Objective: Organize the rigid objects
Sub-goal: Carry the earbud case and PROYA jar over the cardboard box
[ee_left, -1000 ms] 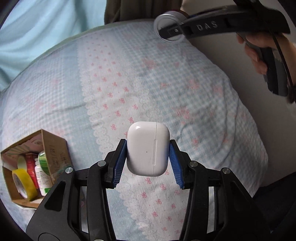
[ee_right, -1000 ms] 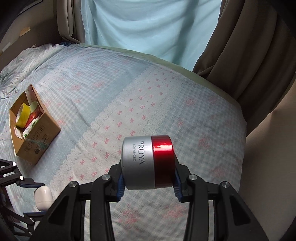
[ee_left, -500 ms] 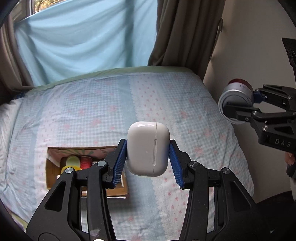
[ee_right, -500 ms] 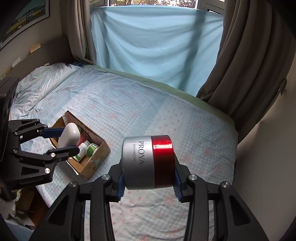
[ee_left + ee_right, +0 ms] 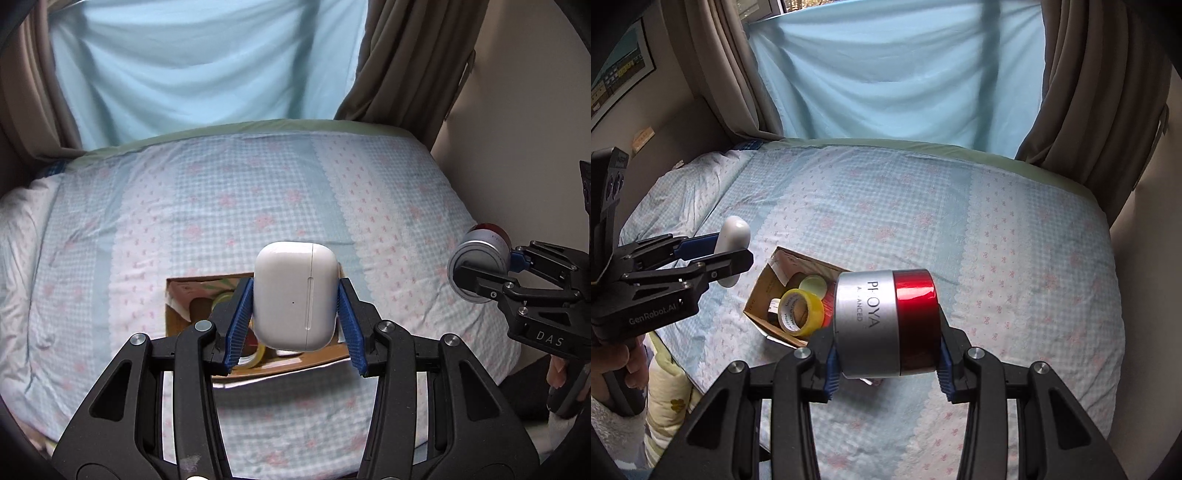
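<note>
My left gripper [image 5: 295, 325] is shut on a white earbud case [image 5: 296, 295], held in the air above an open cardboard box [image 5: 173, 317] on the bed. My right gripper [image 5: 886, 358] is shut on a silver and red cosmetic jar [image 5: 886, 325], also in the air, just right of the box [image 5: 764, 291]. Inside the box lie a yellow tape roll [image 5: 801, 308] and other small items. Each gripper shows in the other's view: the left gripper [image 5: 733, 254] with the case [image 5: 735, 236], the right gripper [image 5: 513, 275] with the jar [image 5: 478, 264].
The bed [image 5: 258, 206] has a blue and pink checked sheet. A light blue cloth [image 5: 897, 70] and brown curtains [image 5: 1097, 92] hang behind it. A wall [image 5: 524, 110] runs along the bed's right side. A hand [image 5: 613, 362] grips the left tool's handle.
Both grippers rose and swung toward the box with their loads. The box moved from the left edge of both views to sit under the earbud case and beside the jar.
</note>
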Motion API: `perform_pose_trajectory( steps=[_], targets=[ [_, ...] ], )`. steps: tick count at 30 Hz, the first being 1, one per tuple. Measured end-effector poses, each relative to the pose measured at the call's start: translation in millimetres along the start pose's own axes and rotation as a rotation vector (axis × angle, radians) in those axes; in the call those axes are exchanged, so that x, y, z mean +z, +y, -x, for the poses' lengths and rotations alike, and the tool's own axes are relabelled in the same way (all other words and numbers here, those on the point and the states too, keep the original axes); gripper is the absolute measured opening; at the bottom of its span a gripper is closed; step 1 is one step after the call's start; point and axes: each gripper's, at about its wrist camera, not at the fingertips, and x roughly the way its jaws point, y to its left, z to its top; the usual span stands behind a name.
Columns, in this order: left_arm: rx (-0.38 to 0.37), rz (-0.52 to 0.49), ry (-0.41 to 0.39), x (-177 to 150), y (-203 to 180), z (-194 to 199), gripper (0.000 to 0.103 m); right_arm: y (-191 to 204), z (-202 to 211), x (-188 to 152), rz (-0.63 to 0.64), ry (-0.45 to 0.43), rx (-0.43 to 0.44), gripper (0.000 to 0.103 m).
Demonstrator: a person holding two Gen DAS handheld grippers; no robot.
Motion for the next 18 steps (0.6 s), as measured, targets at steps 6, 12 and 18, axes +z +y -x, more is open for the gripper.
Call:
perform_pose_trajectory(
  steps=[6, 12, 18],
  targets=[
    [-0.027, -0.063, 0.056, 0, 58, -21, 0.042, 38, -40, -1, -0.138, 0.052, -0.028, 0.038],
    [-0.044, -0.071, 0.116, -1, 102, -61, 0.042, 55, -82, -4, -0.199, 0.118, -0.059, 0.038],
    [-0.032, -0.077, 0.189, -6, 128, -120, 0.042, 63, -135, -9, -0.225, 0.192, -0.077, 0.038]
  ],
)
